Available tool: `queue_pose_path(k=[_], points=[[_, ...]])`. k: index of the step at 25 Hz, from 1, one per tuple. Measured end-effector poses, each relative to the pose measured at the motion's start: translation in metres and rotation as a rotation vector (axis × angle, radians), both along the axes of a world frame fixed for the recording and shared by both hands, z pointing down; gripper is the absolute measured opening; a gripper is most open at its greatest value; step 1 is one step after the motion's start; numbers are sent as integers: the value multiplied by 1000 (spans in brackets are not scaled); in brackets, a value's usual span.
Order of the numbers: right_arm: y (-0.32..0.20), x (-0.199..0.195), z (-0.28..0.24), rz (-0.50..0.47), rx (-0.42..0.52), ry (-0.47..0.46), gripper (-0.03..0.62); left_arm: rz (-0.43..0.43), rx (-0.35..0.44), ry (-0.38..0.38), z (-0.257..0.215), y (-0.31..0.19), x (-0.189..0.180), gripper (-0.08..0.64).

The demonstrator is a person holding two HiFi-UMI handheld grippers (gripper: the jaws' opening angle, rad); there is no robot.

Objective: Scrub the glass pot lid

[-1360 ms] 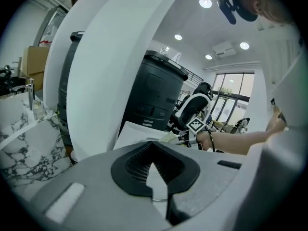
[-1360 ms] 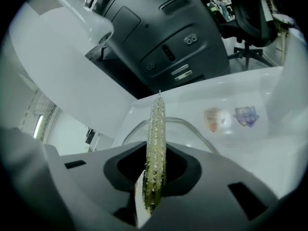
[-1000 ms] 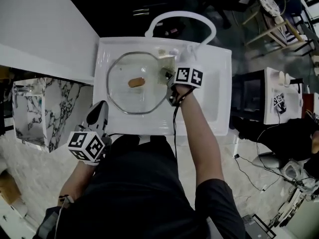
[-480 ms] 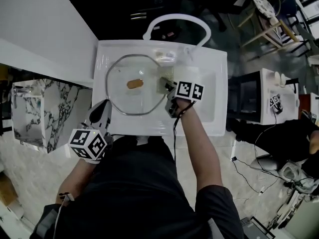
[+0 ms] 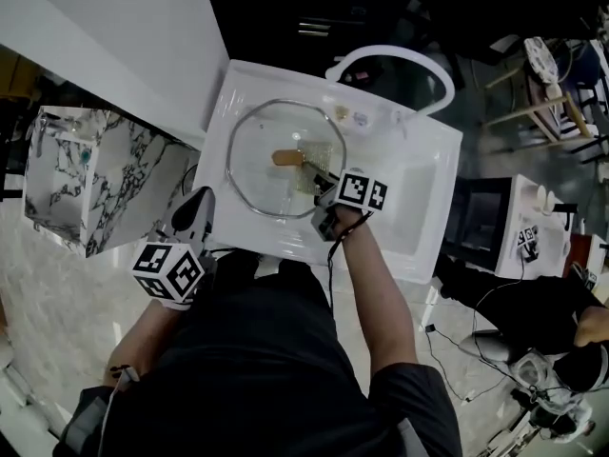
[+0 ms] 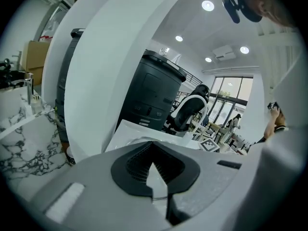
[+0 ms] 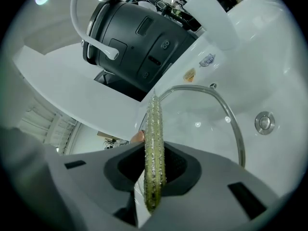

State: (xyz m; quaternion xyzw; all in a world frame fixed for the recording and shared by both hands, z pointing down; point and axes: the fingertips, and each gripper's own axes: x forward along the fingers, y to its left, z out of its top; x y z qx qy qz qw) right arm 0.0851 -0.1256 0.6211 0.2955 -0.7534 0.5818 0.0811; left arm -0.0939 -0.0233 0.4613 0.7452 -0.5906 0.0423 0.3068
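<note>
The glass pot lid [image 5: 255, 174] lies flat in the white sink [image 5: 419, 227], its brown knob [image 5: 285, 157] up. My right gripper [image 5: 324, 190] is over the lid's right part, shut on a green scrub sponge [image 5: 308, 181] that reaches close to the knob. In the right gripper view the sponge [image 7: 155, 138] stands edge-on between the jaws, with the lid [image 7: 211, 129] beyond it. My left gripper [image 5: 197, 203] hangs outside the sink's front left corner, away from the lid. In the left gripper view, the left gripper [image 6: 154, 177] is shut on nothing.
A white arched faucet [image 5: 390, 55] rises at the sink's back. The drain [image 7: 263, 122] lies right of the lid. A marble counter [image 5: 86, 179] stands left of the sink, with a white worktop [image 5: 114, 36] behind it. A black machine [image 7: 139, 42] stands beyond the sink.
My right gripper has slid the sponge from the lid's right rim inward towards the knob. The left gripper has stayed by the sink's front corner.
</note>
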Motion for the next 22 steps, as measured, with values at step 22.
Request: queue_pose_path(k=[22], points=[[16, 107, 16, 241, 60, 192, 66, 251, 10, -26, -6, -26, 90, 0]])
